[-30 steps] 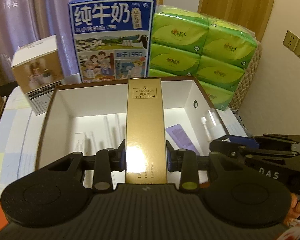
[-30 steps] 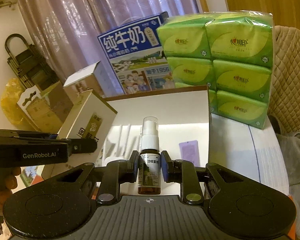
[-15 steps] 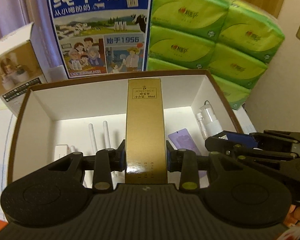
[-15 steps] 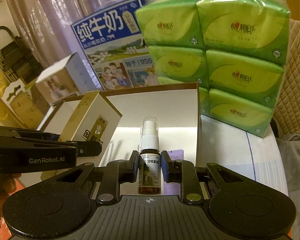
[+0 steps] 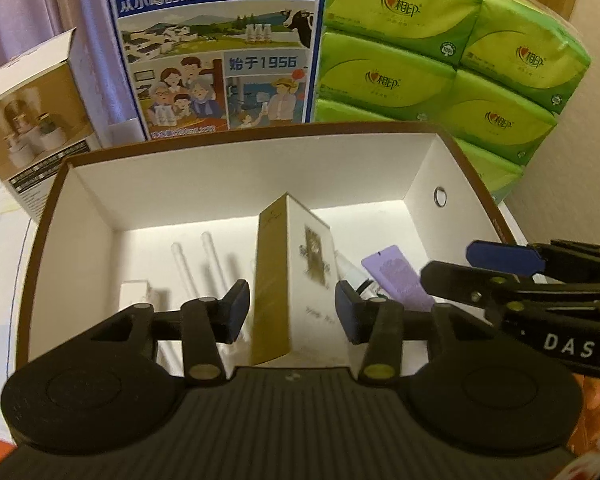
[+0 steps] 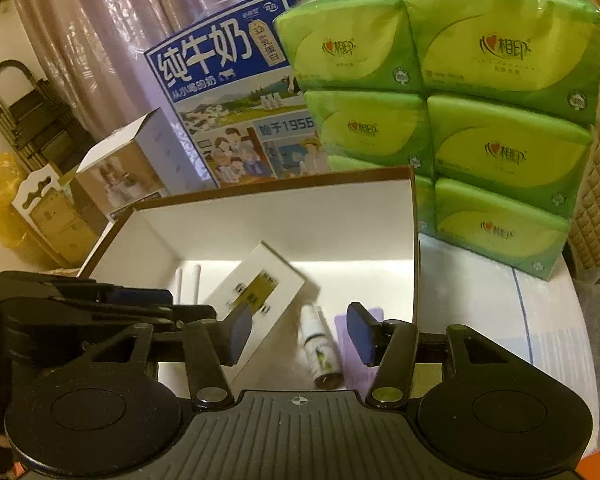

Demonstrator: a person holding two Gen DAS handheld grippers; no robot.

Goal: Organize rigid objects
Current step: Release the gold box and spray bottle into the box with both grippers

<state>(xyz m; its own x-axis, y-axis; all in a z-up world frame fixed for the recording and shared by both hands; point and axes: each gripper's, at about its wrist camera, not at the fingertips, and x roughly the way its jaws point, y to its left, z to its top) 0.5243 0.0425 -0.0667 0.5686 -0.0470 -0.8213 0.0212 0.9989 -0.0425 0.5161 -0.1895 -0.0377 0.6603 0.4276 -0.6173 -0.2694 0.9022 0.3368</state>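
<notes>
Both grippers have fingers spread and grip nothing: the left gripper [image 5: 288, 312] flanks the gold carton [image 5: 290, 280] inside the tray [image 5: 236, 184], the right gripper [image 6: 296, 336] sits over the spray bottle [image 6: 320, 350] lying on the tray floor beside the carton.

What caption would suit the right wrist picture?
Open right gripper above the spray bottle lying in the white box.

Both grippers have let go: the left gripper [image 5: 288, 312] dropped the gold carton [image 5: 292, 280] into the box [image 6: 260, 216], and the right gripper [image 6: 300, 338] released the spray bottle [image 6: 320, 354], now lying inside.
</notes>
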